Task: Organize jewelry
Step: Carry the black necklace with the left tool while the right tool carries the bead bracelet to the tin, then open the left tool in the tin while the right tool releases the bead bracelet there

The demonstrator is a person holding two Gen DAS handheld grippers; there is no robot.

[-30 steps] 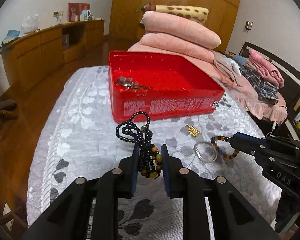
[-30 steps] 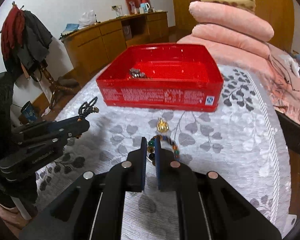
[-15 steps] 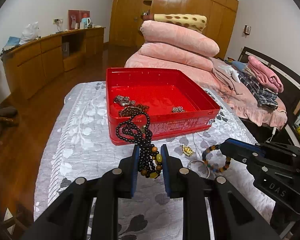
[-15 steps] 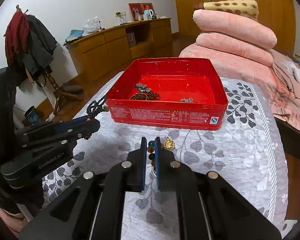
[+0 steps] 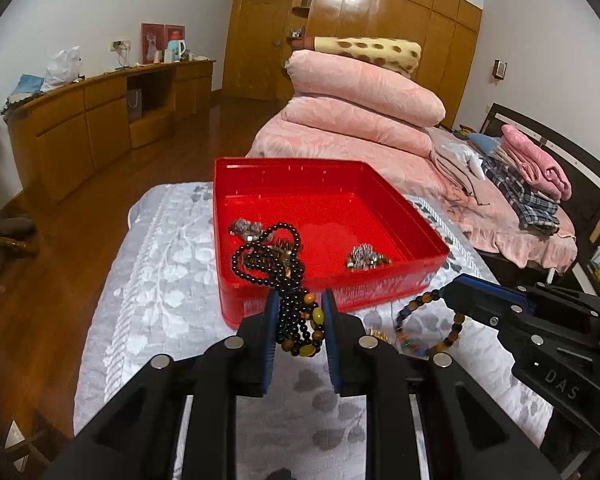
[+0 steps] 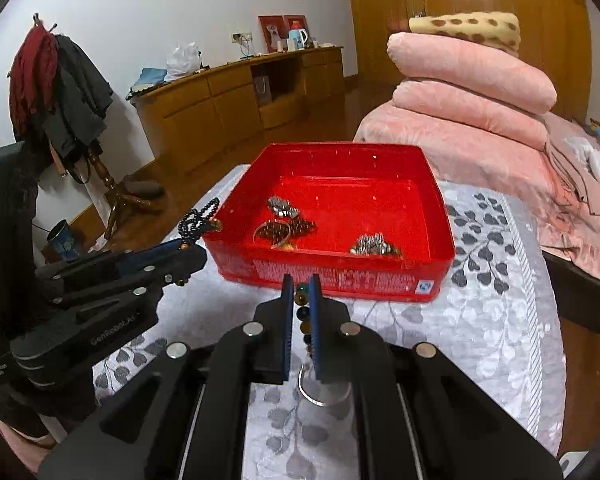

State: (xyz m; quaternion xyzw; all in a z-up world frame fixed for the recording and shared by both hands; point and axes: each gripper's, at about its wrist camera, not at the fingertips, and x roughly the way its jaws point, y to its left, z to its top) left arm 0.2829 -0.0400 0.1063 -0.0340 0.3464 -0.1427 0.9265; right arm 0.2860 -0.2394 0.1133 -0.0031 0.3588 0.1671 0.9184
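My left gripper is shut on a black bead necklace with amber beads, held in the air just before the near wall of the red box. My right gripper is shut on a multicoloured bead bracelet, lifted off the cloth, in front of the red box. The box holds silver pieces, a bangle with dark beads and a grey piece. A silver ring and a small gold piece lie on the cloth below the grippers.
The box stands on a table with a grey leaf-pattern cloth. Stacked pink quilts lie on a bed behind it. A wooden sideboard lines the left wall. A coat stand is at the far left. The table's left edge drops to a wooden floor.
Both grippers have risen with their bead strings and moved closer to the box. The view now looks down into the box, and the bracelet hangs clear of the cloth.
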